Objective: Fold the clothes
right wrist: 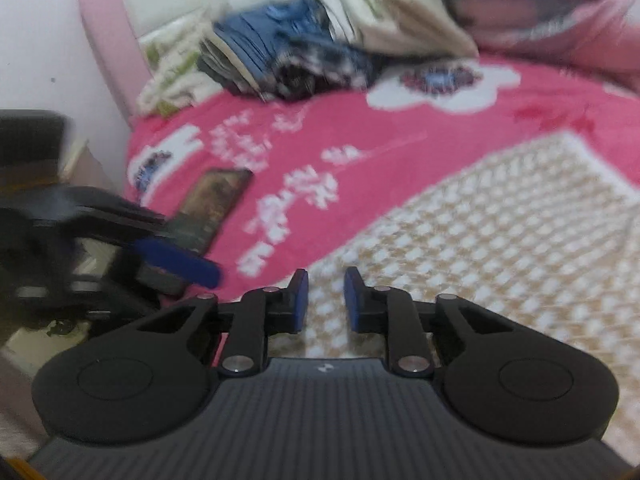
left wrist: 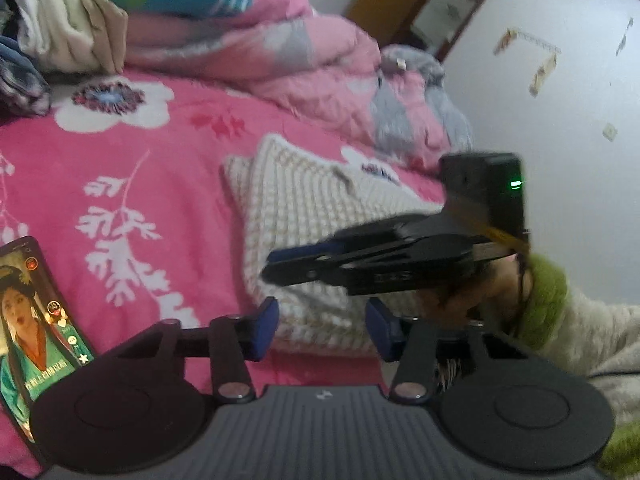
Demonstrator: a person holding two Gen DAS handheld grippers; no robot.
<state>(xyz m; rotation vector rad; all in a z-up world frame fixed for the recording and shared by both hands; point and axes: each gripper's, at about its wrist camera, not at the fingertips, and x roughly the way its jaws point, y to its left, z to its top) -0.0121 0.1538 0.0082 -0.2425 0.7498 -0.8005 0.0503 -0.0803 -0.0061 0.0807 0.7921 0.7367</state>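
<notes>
A cream and beige knit garment [left wrist: 308, 208] lies folded flat on the pink flowered bedspread [left wrist: 152, 184]. My left gripper [left wrist: 324, 332] hovers just above the garment's near edge, open, with nothing between its blue pads. My right gripper [left wrist: 276, 266] comes in from the right over the same garment, held by a hand in a green cuff [left wrist: 544, 304]. In the right wrist view the right gripper [right wrist: 326, 300] stands narrowly open over the knit garment [right wrist: 480, 232], holding nothing. One blue finger [right wrist: 180, 264] of the left gripper shows at the left, blurred.
A phone [left wrist: 36, 320] with a lit screen lies on the bedspread to the left, also the phone [right wrist: 212, 208]. A stack of folded clothes [right wrist: 300, 52] sits by the headboard. A bunched pink quilt [left wrist: 260, 52] fills the far side.
</notes>
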